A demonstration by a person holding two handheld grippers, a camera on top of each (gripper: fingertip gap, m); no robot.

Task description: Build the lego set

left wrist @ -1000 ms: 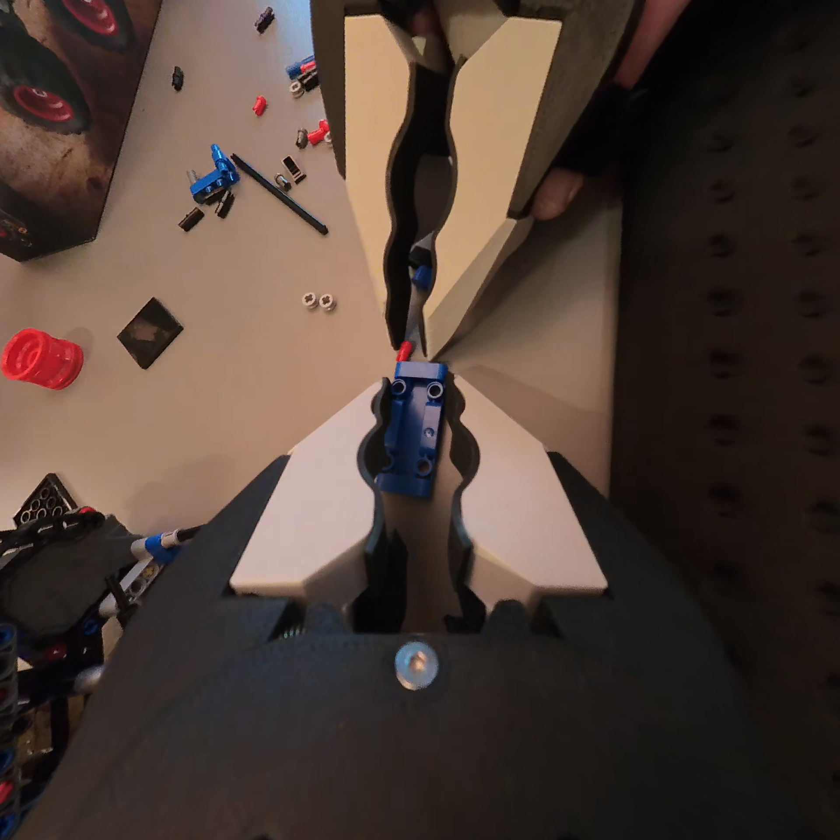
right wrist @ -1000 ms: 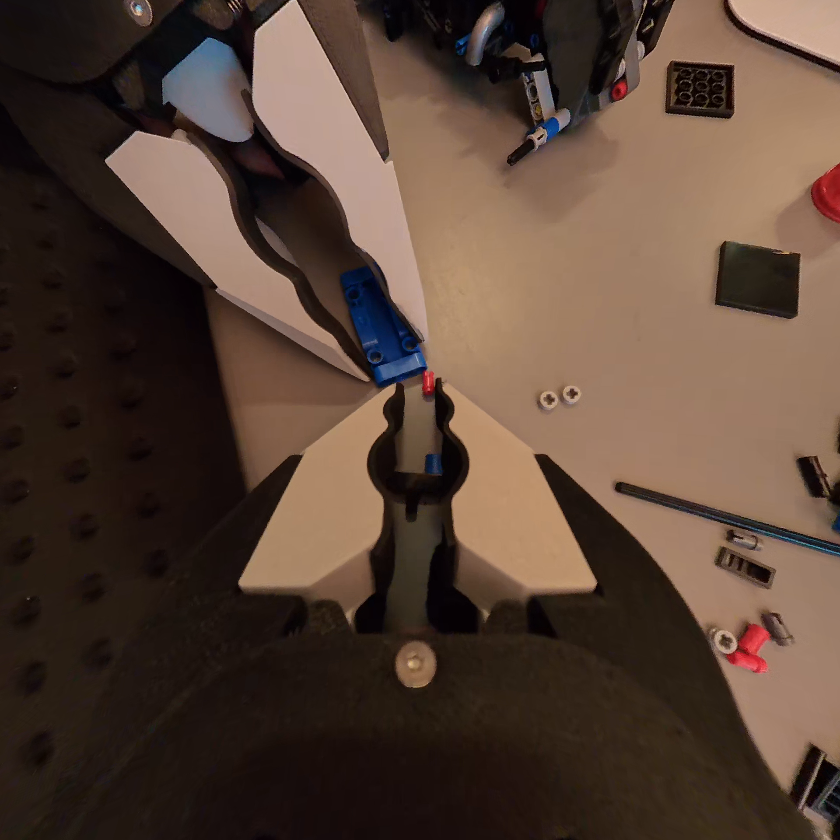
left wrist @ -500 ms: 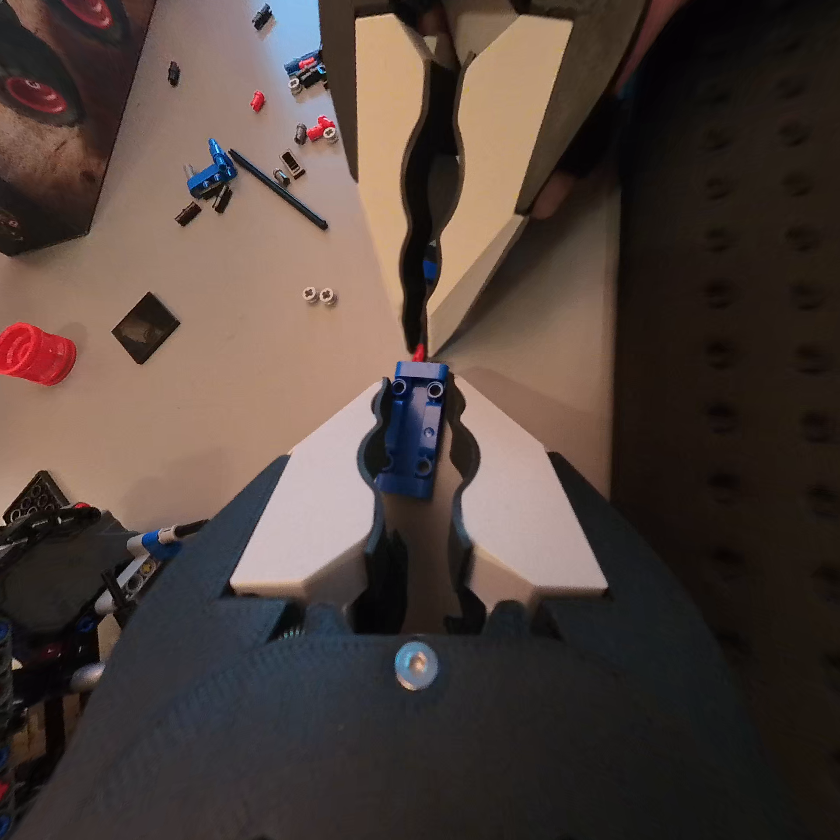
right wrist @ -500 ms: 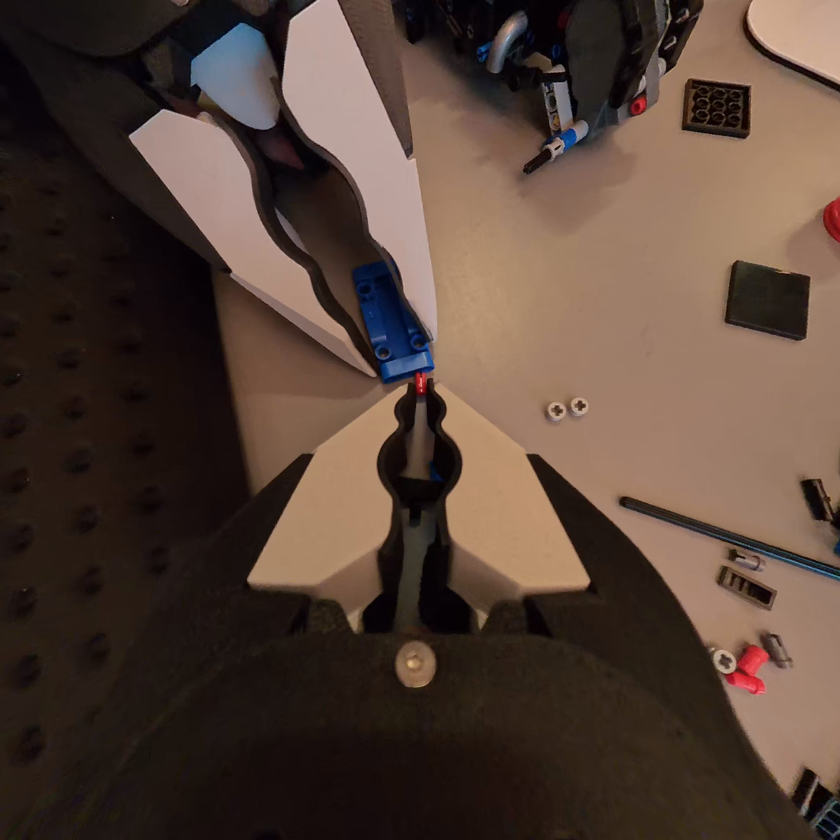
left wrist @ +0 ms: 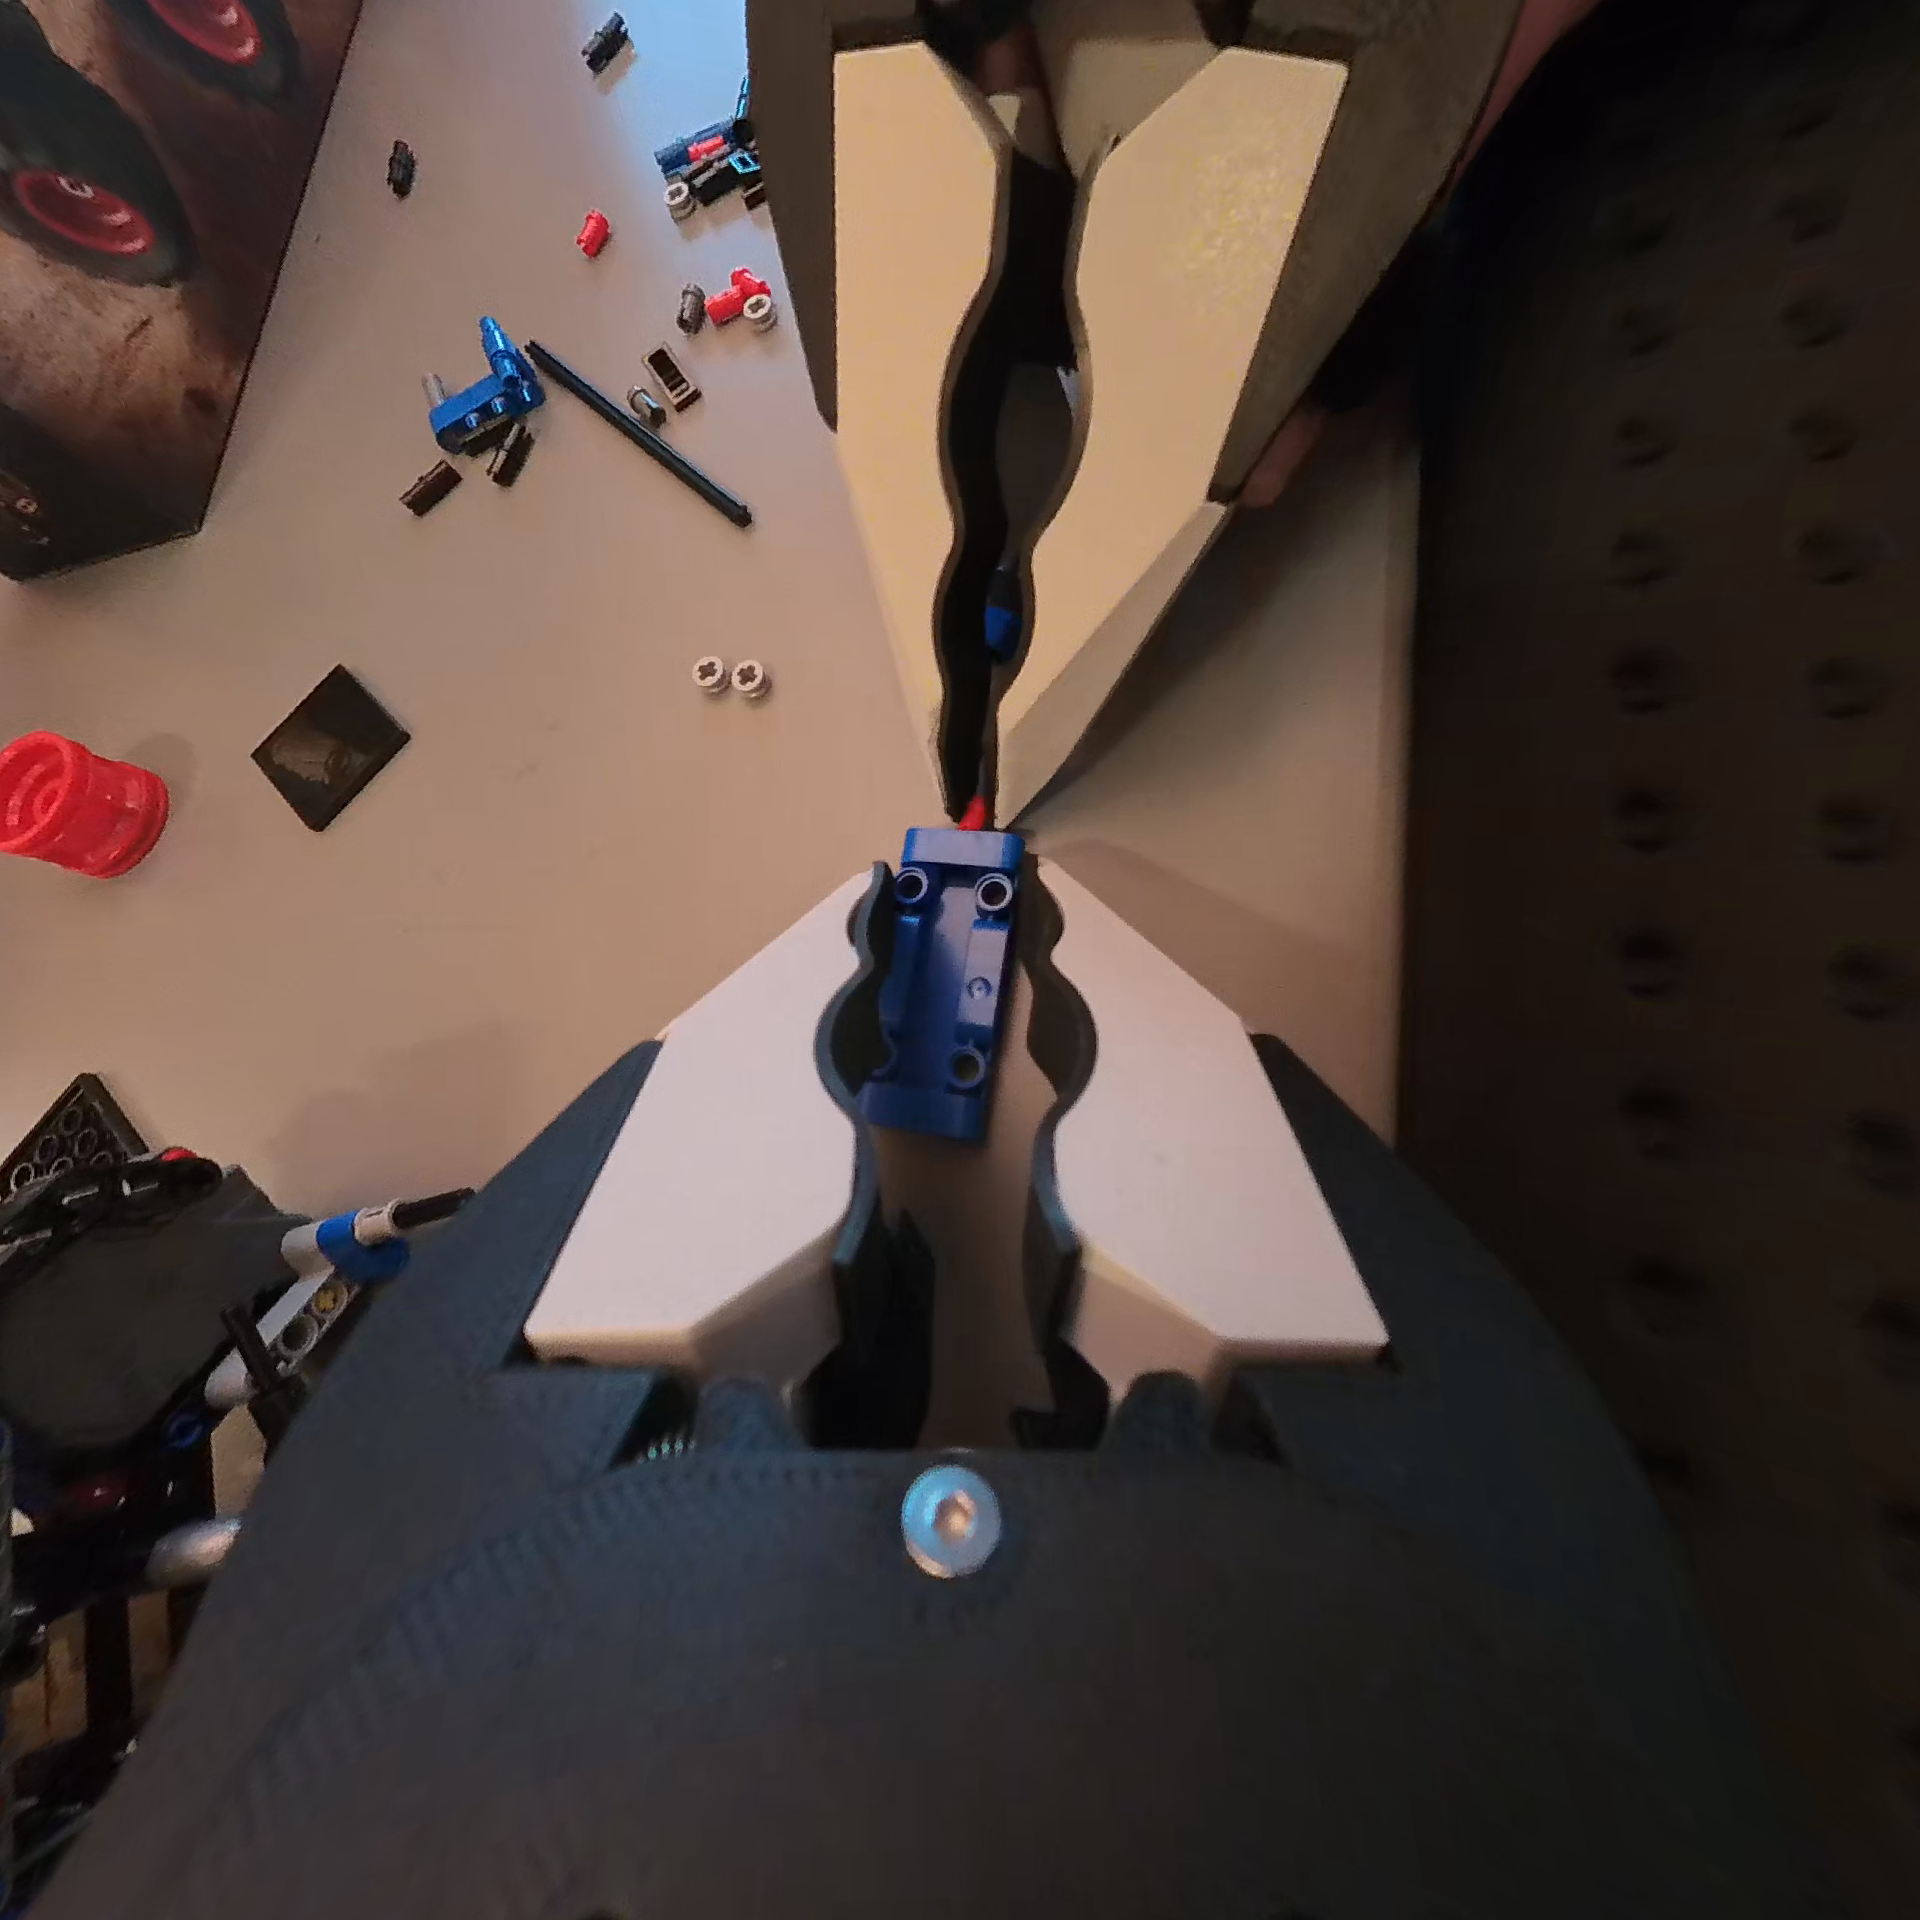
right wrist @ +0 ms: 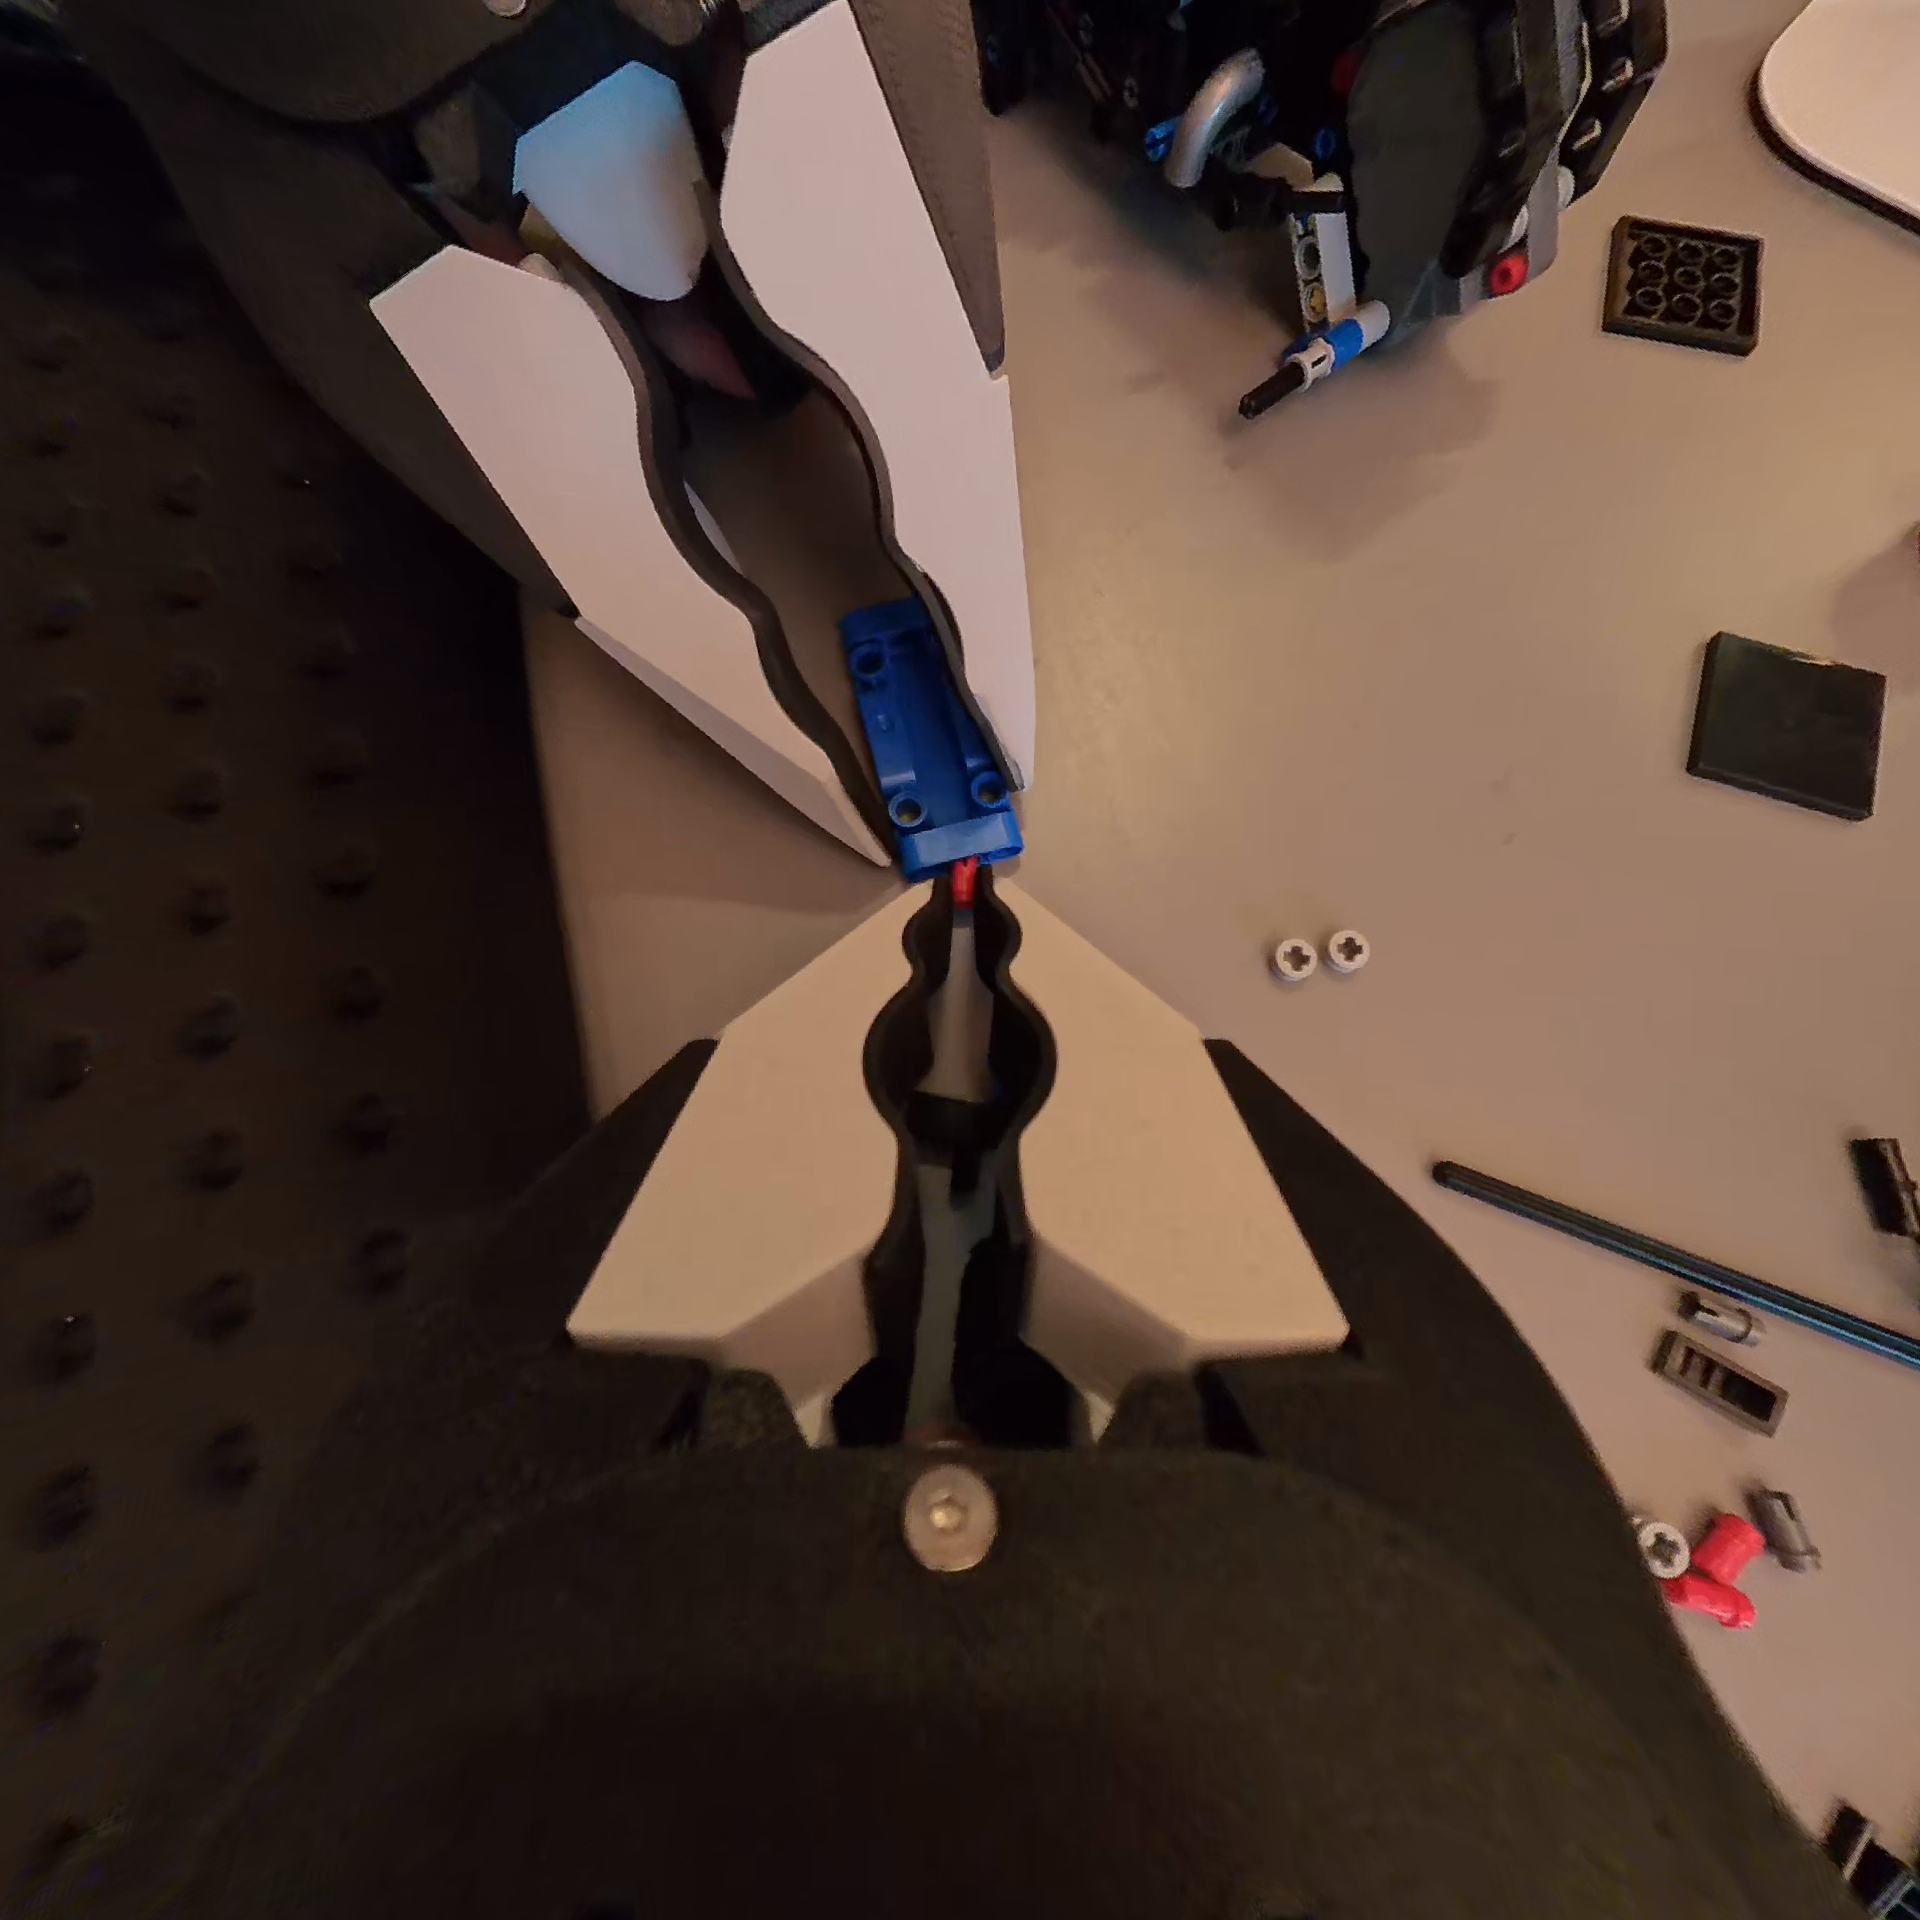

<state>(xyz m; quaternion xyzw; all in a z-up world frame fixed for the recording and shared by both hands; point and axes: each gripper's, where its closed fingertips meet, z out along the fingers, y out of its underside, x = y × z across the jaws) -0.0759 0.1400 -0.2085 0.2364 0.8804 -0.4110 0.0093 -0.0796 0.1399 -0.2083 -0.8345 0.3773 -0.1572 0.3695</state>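
Note:
My left gripper (left wrist: 951, 883) is shut on a blue Technic block (left wrist: 943, 982), held above the table. The block also shows in the right wrist view (right wrist: 930, 753), between the left gripper's fingers (right wrist: 914, 520). My right gripper (right wrist: 964, 904) is shut on a small red pin (right wrist: 964, 883), whose tip touches the end face of the blue block. In the left wrist view the right gripper (left wrist: 971, 805) comes in from the top, tip to tip with mine, and the red pin (left wrist: 974, 814) meets the block's far edge. A blue bit (left wrist: 1003, 621) sits deeper between the right gripper's fingers.
A part-built black model (right wrist: 1455, 156) stands at the back, also at lower left in the left wrist view (left wrist: 125, 1299). Loose parts lie about: a red wheel hub (left wrist: 78, 800), black tile (left wrist: 330, 746), two grey bushes (left wrist: 731, 675), a black axle (left wrist: 639, 434), a blue assembly (left wrist: 483, 395). A dark studded mat (left wrist: 1714, 831) borders the table. It is some 12 cm from my right tips to the black axle (left wrist: 639, 434). The right camera catches it too, in the right wrist view (right wrist: 1692, 1261).
The right gripper has closed the gap toward the left one. The red pin's tip now touches the blue block's end face, where earlier it stood just short of it.

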